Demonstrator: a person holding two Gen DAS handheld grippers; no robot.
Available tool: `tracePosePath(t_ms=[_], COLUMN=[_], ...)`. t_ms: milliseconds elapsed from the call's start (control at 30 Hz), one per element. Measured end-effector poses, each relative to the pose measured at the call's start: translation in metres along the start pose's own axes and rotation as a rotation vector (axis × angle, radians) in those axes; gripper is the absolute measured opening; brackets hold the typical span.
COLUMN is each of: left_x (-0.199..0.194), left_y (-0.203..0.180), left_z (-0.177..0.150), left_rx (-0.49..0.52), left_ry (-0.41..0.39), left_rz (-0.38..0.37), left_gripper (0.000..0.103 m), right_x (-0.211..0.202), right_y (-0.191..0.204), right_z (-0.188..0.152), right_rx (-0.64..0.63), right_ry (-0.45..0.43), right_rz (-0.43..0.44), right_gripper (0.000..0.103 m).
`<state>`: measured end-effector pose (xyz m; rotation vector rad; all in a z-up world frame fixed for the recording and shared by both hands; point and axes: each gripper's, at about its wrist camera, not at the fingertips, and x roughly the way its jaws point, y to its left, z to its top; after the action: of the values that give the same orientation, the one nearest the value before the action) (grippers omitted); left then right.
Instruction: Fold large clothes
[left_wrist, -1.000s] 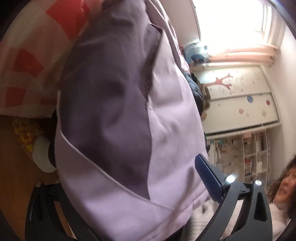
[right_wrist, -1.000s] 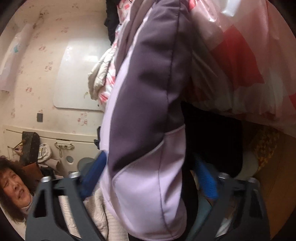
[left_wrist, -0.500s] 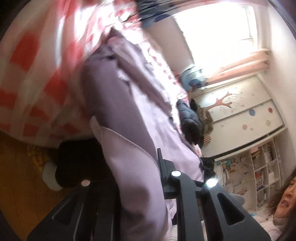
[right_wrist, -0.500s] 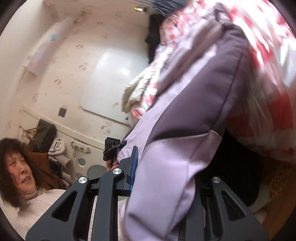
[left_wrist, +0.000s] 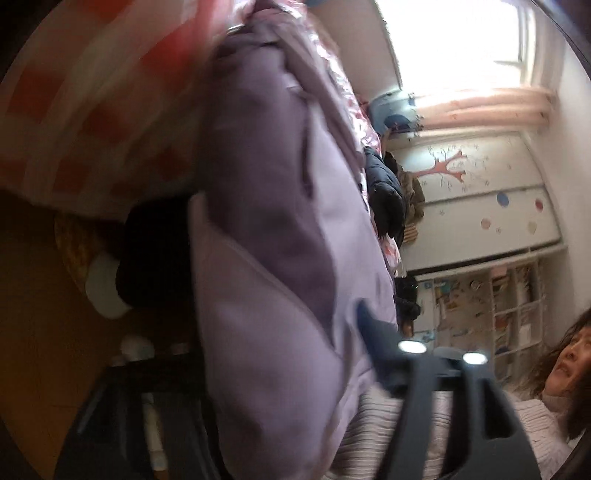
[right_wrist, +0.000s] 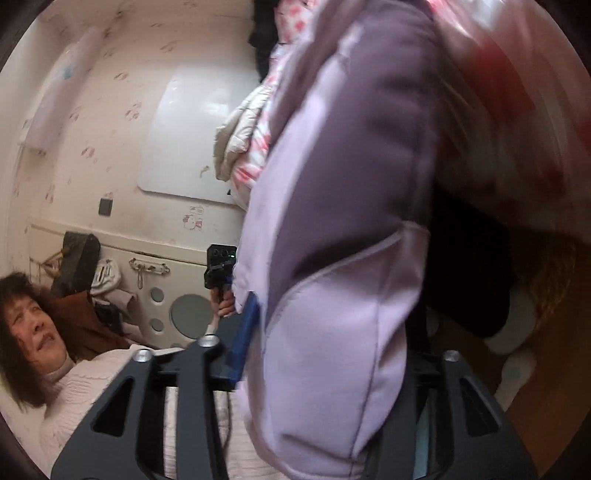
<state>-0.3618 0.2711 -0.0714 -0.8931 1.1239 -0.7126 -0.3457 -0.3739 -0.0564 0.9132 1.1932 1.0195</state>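
hiding both grippers' jaws, the blurred lilac jacket (left_wrist: 280, 258) fills view.

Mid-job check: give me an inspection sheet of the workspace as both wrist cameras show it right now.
Surface: red-and-white checked bedding under the garment; wooden floor below it.
Job's things: purple two-tone jacket, hanging between both pairs of fingers, blurred.
Clutter: dark jacket and white padded coat heaped further along the bedding; slippers on the floor.
Grippers: left gripper and right gripper have jaws that have just been opening, jacket between them; contact cannot be judged.
Cables: nothing seen.
Surroundings: bright window, cupboard with tree decal, shelves; person in a pale sweater.
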Motion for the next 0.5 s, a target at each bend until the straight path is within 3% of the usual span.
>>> tracePosePath(t_ms=[100,200,267,300,333,500], left_x=[0.001,0.002,-0.008,-0.008,-0.011,-0.041], left_y=[0.021,0.018,0.005,-0.004,-0.011,-0.081], left_z=[-0.006,-0.005,-0.001,0.002,0.003,0.007], left_rx=[-0.064,-0.091,-0.091,-0.088,-0.076,0.046], left_ry=[-0.004,-0.049,-0.118,-0.137,-0.154,-0.297], left_rz=[-0.013,0.012,0.044,0.055,0.064,0.029], left_gripper=[0.079,0.078,0.060,0.039,0.027,0.018], right_x=[0.005,0.004,0.005,0.003,0.003,-0.010], right_y=[-0.012,-0.010,-0.001,0.008,0.018,0.059], right_z=[-0.007,-0.009,-0.010,-0.010,-0.010,-0.006], right_rx=[0.026,0.011,-0.012,-0.042,-0.067,-0.203], right_ry=[0.012,-0.005,-0.024,-0.045,-0.065,-0.206], right_rz=[0.014,0.029,0.049,0.073,0.094,0.247], right_gripper=[0.048,0.049,0.049,0.049,0.049,0.046])
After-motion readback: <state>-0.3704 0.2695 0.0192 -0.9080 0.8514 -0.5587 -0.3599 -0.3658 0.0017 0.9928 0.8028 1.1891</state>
